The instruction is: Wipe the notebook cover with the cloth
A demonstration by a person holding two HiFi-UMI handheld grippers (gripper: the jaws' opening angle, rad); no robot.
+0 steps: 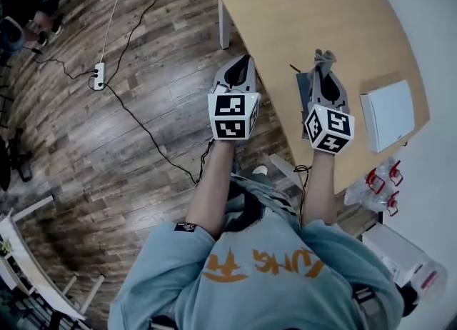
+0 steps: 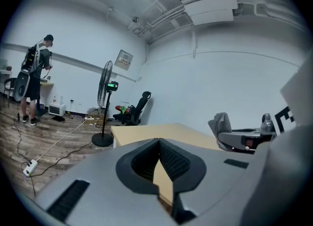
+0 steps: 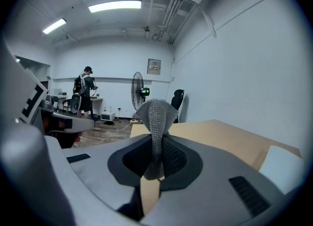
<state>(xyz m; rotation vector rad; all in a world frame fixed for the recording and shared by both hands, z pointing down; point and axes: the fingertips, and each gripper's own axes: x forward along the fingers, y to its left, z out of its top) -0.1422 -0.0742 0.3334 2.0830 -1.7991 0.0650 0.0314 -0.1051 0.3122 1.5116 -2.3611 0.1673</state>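
A dark grey notebook (image 1: 302, 98) lies near the front edge of the wooden table (image 1: 314, 14), partly hidden under my right gripper (image 1: 323, 63). That gripper is shut on a grey knitted cloth (image 1: 325, 56), held above the notebook. In the right gripper view the cloth (image 3: 155, 115) sticks up from between the pinched jaws of the right gripper (image 3: 155, 144). My left gripper (image 1: 244, 60) hovers at the table's left edge, shut with nothing in it. In the left gripper view the left gripper (image 2: 159, 142) shows its tips touching.
A white flat box (image 1: 389, 114) lies on the table's right end. A power strip (image 1: 99, 75) and cables run over the wood floor. A standing fan (image 2: 104, 105), an office chair (image 2: 137, 108) and a person (image 2: 36, 73) are farther off.
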